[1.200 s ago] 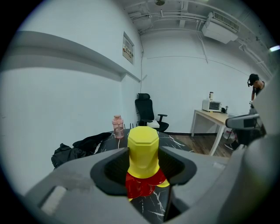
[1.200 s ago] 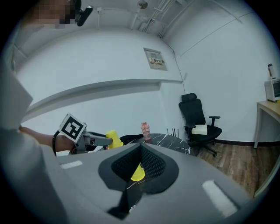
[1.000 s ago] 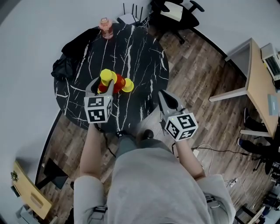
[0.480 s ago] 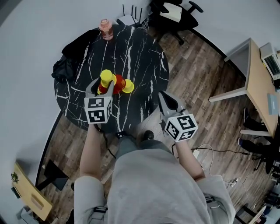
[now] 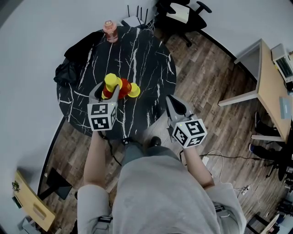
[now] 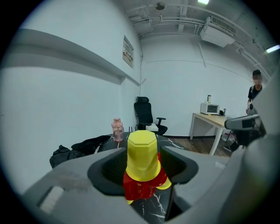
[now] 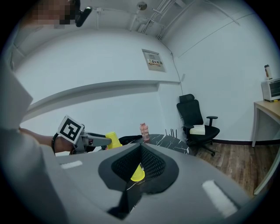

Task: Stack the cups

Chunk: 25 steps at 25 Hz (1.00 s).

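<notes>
We hold the left gripper (image 5: pixel 105 91) at the stack with its jaws spread wide. They have just been opening, and the top yellow cup (image 6: pixel 141 155) stands upside down between them, the pads just beside its sides and not squeezing it. That cup sits on a red cup (image 6: pixel 139 187); how many red ones are nested there we cannot tell. A second yellow cup (image 5: pixel 134 90) shows just beside the red, on its right, touching it. The whole group stands on the near left part of the round black marbled table (image 5: pixel 142 50).

Our right gripper (image 5: pixel 170 100) is clenched, its 2 jaws pressed together with nothing between them. It hangs by the table's near right edge, well apart from the cups. In its own view the second yellow cup appears beyond the closed tips.

Farther out, a pink bottle (image 5: pixel 110 28) stands at the table's far edge and a black garment (image 5: pixel 73 59) lies on the left side. An office chair (image 5: pixel 183 13) stands beyond the table, and a wooden desk (image 5: pixel 270 87) is off to the right.
</notes>
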Each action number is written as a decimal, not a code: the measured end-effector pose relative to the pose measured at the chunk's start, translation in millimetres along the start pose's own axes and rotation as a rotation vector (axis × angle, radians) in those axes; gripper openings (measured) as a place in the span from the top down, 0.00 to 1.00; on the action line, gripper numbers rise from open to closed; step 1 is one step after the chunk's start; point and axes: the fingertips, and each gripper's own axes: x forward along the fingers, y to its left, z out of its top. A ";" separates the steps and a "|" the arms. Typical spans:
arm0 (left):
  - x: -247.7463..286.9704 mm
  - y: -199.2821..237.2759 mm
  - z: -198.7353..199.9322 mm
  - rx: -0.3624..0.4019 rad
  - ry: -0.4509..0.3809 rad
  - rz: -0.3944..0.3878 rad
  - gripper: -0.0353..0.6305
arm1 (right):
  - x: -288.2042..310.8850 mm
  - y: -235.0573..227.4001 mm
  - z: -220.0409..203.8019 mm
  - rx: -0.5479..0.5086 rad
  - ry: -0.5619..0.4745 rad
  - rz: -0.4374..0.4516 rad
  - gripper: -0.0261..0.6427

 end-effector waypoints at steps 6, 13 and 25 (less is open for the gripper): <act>-31.2 0.7 9.8 -0.030 -0.085 0.050 0.61 | 6.5 10.5 7.0 -0.007 -0.013 0.052 0.96; -80.4 3.4 16.5 -0.055 -0.169 0.156 0.78 | 23.3 40.3 19.8 -0.066 -0.012 0.156 0.96; -178.6 15.8 27.3 -0.157 -0.329 0.329 0.94 | 23.8 84.0 46.6 -0.170 -0.045 0.256 0.96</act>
